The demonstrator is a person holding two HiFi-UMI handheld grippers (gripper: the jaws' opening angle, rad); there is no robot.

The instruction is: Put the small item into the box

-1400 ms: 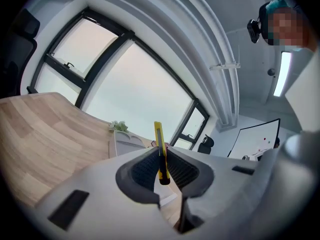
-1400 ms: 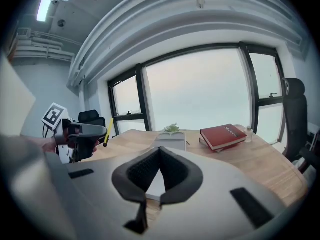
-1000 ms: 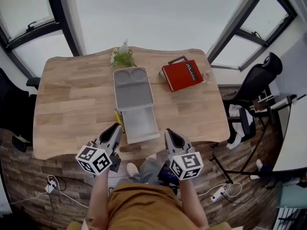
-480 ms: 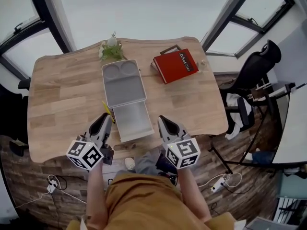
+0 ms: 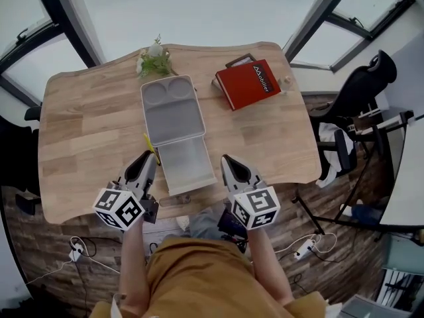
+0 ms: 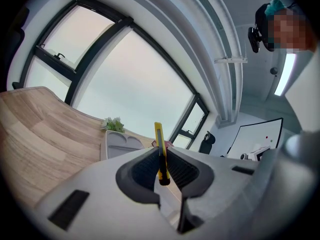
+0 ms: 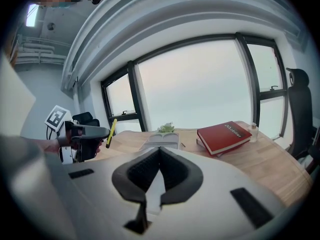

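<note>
Currently your left gripper (image 5: pixel 147 156) is clamped on a slim yellow utility knife (image 6: pixel 159 149). Its pads pinch the knife's dark lower end, and the yellow body sticks up and forward past the jaw tips. From the head view, that gripper hovers over the near part of the wooden worktop (image 5: pixel 86 131), and the knife sits just beside the left wall of the open grey box (image 5: pixel 187 167). The knife is outside the box. The box's lid (image 5: pixel 171 111) lies flat beyond it, its two round recesses facing up.

Your right gripper (image 5: pixel 228 159) is closed, its pads meeting at the tips with nothing between them. It hangs just right of the box's near corner.

A red book (image 5: pixel 255 83) and a small plant (image 5: pixel 154 61) rest near the far edge.
</note>
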